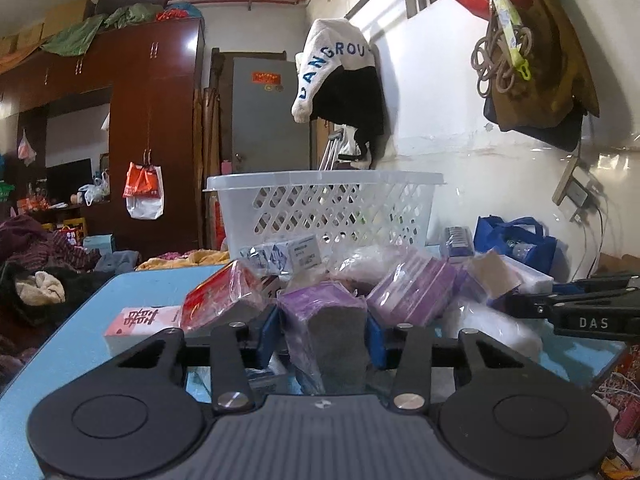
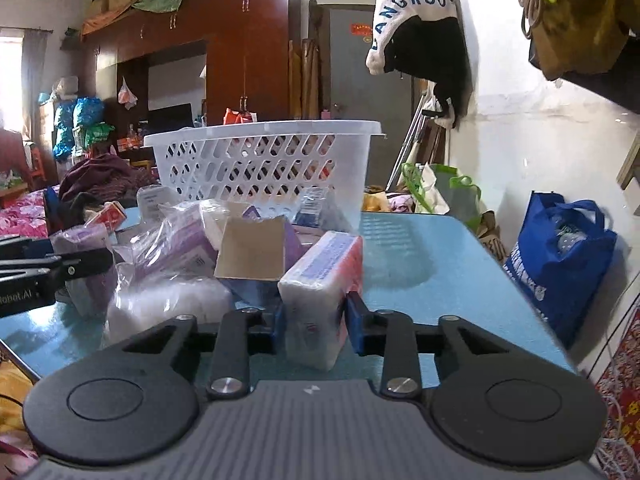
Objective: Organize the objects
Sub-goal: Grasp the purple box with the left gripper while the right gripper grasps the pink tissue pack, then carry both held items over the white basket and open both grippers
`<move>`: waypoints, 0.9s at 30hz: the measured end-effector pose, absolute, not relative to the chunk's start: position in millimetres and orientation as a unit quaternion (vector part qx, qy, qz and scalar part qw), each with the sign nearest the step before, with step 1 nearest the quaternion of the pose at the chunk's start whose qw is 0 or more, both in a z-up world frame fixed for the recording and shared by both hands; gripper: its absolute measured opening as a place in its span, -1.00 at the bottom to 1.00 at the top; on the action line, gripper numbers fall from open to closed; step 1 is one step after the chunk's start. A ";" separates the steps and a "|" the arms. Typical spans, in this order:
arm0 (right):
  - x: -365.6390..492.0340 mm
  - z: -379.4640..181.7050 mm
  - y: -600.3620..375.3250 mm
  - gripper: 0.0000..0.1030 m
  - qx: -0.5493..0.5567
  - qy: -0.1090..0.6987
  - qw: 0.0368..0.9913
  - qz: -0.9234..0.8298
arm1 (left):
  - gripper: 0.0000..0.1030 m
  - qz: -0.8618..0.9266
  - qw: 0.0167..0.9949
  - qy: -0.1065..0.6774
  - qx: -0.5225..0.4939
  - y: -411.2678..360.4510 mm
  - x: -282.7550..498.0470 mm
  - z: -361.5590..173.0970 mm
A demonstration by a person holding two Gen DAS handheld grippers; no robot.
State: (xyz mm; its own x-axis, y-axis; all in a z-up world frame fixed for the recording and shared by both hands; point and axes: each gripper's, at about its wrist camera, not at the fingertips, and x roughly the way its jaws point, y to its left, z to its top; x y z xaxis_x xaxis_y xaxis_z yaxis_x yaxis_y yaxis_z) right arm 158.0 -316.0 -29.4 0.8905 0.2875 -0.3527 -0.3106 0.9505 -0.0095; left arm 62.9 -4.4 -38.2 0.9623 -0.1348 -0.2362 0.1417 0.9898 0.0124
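- Left claw (image 1: 322,338): blue pads clamped on the sides of one purple pack (image 1: 324,320), whose long axis runs away from the camera.
- Right claw (image 2: 314,326): clamped on one white pack (image 2: 320,284), long axis also pointing ahead.
- Both packs sit at the near edge of the pile on the blue bench (image 2: 432,256).
- One white basket (image 2: 260,156) stands straight beyond the pile, the likely drop; from the right view it lies ahead and slightly left.
- One blue bag (image 2: 560,264) stands off the bench.
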 end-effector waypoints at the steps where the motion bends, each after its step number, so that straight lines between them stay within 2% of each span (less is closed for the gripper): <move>1: 156.9 -28.4 -317.9 -0.37 -0.033 0.173 0.972 0.152 | -0.07 -0.073 0.990 0.116 0.013 -4.0 62.4 -37.7; 19: 155.0 6.1 -328.3 -0.39 -0.039 0.128 0.977 0.167 | -0.07 -0.089 0.994 0.063 0.008 6.6 67.2 1.6; 27: 211.4 69.7 -303.1 -0.39 -0.035 0.082 0.971 0.220 | -0.07 -0.100 0.993 0.059 -0.021 12.6 129.6 70.1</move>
